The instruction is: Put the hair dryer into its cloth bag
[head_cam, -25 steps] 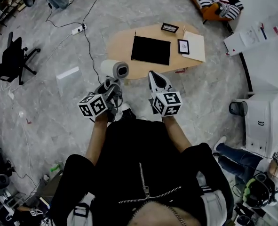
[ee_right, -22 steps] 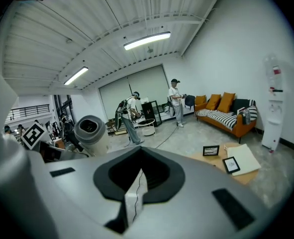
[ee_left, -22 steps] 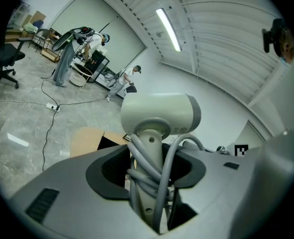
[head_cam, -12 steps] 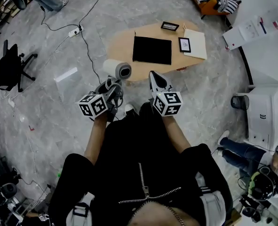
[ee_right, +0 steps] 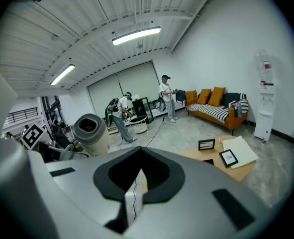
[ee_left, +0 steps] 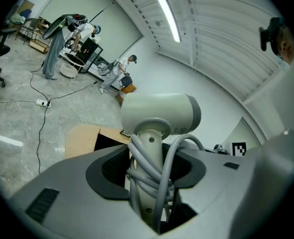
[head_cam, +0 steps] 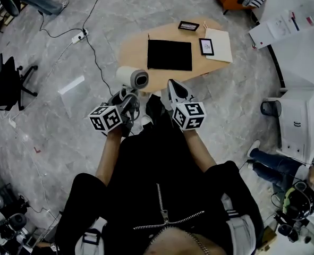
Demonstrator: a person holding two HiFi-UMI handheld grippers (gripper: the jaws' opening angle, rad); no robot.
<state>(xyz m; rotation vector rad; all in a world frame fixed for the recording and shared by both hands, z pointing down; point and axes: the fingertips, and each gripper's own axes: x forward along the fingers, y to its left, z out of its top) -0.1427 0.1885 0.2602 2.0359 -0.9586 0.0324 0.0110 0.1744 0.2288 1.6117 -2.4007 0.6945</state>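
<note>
A white hair dryer has its grey cord wound round the handle. My left gripper is shut on that handle, and the barrel stands up above the jaws. The black cloth bag lies flat on a low wooden table just ahead; its edge shows behind the dryer. My right gripper hangs to the right of the dryer, jaws shut with nothing in them. The dryer's open end shows at the left of the right gripper view.
On the table beside the bag are two small picture frames and a cream pad. A power strip with cables and an office chair are on the floor at left, a bin at right, and an orange sofa beyond.
The person has stepped over the floor toward the table; a dark leg now shows between the grippers. Both grippers travelled along, and their grips are unchanged.
</note>
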